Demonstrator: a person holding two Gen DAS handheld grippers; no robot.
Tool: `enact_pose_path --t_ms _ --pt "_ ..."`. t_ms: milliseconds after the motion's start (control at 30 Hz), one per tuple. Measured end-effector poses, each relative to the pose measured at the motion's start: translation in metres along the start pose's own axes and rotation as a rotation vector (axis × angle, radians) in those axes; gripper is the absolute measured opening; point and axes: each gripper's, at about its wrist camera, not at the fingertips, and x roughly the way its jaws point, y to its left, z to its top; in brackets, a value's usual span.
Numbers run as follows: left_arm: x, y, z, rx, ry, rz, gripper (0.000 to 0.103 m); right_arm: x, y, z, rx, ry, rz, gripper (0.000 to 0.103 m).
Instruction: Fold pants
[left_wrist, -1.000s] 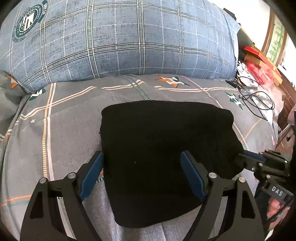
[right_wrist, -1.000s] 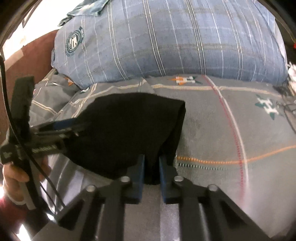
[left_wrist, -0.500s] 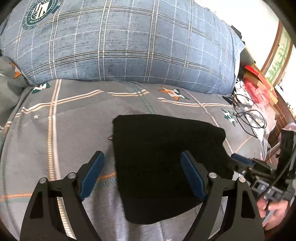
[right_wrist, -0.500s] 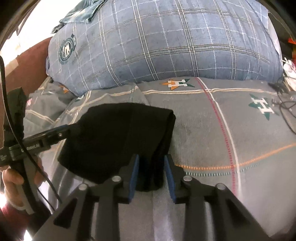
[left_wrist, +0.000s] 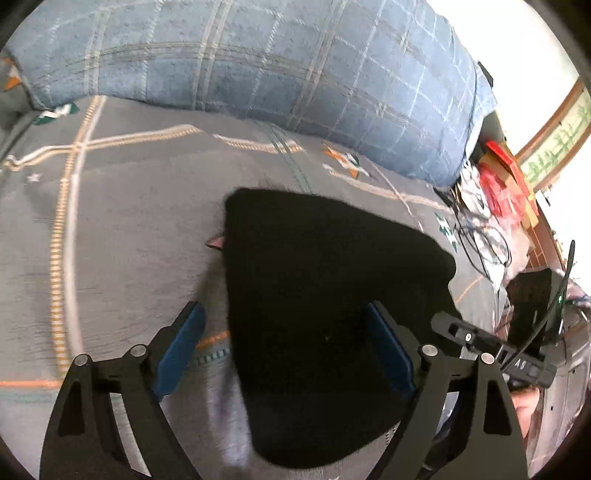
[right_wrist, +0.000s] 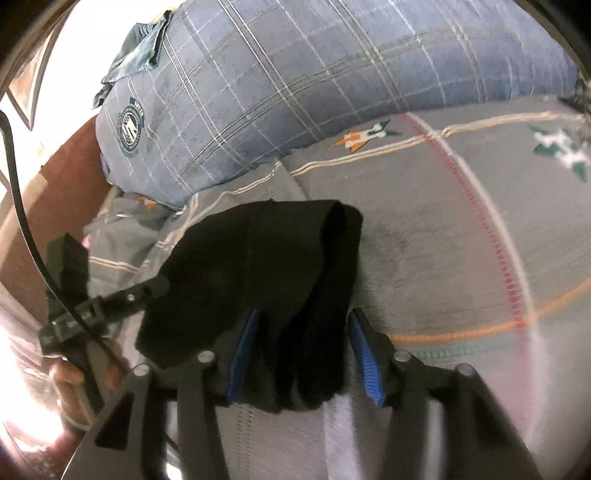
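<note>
Released now: the black folded pants (right_wrist: 258, 280) were pinched by the right gripper (right_wrist: 301, 354) a second ago, and its jaws are seen opening, blue pads (right_wrist: 364, 362) standing clear of the cloth on both sides while the thick folded edge still lies between them. The left gripper (left_wrist: 284, 347) is held wide, jaws opening a touch further, its left pad (left_wrist: 181, 343) over the bare sheet beside the pants and its right pad (left_wrist: 388, 350) over the black fabric; nothing is pressed. Since the earlier frame the pants are seen nearer and more to the right in the left wrist view.

The pants are laid as a compact black bundle on the grey patterned bedsheet (left_wrist: 110, 240), in its near middle part, well short of the pillow. A small pink tag (left_wrist: 217, 242) is seen poking out at the bundle's left edge. In the right wrist view a hand (right_wrist: 74, 376) is glimpsed low on the left, around the left gripper's handle.

Farther back, the blue plaid pillow (left_wrist: 277, 66) is stretched along the far edge of the bed. At the right edge, tangled cables (left_wrist: 484, 243) and red packets (left_wrist: 498, 184) are piled.
</note>
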Motion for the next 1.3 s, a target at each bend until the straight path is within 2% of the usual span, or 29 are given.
enact_pose_path --t_ms 133,267,333,433,567,700,1000,1300 --pt "0.008 -0.008 0.0 0.013 -0.001 -0.004 0.09 0.009 -0.011 0.003 0.053 0.002 0.067 0.055" --pt "0.007 -0.021 0.0 0.043 -0.013 -0.003 0.089 0.006 0.003 0.002 -0.02 -0.029 0.052 0.036" --pt "0.0 -0.025 0.002 0.068 -0.027 -0.018 0.085 -0.001 0.011 0.004 -0.044 -0.043 0.05 0.034" --pt "-0.014 -0.03 0.008 0.077 -0.043 -0.049 0.078 -0.017 0.02 0.008 -0.066 -0.077 0.063 0.032" --pt "-0.04 -0.038 0.018 0.093 -0.104 -0.068 0.078 -0.041 0.04 0.02 -0.123 -0.125 0.072 0.032" --pt "-0.062 -0.04 0.032 0.102 -0.159 -0.038 0.078 -0.048 0.059 0.037 -0.164 -0.152 0.089 0.032" --pt "-0.075 0.005 0.052 0.067 -0.197 0.1 0.078 0.006 0.095 0.07 -0.213 -0.113 0.11 0.032" --pt "-0.051 0.056 0.063 0.004 -0.16 0.178 0.078 0.081 0.109 0.093 -0.209 -0.02 0.107 0.032"
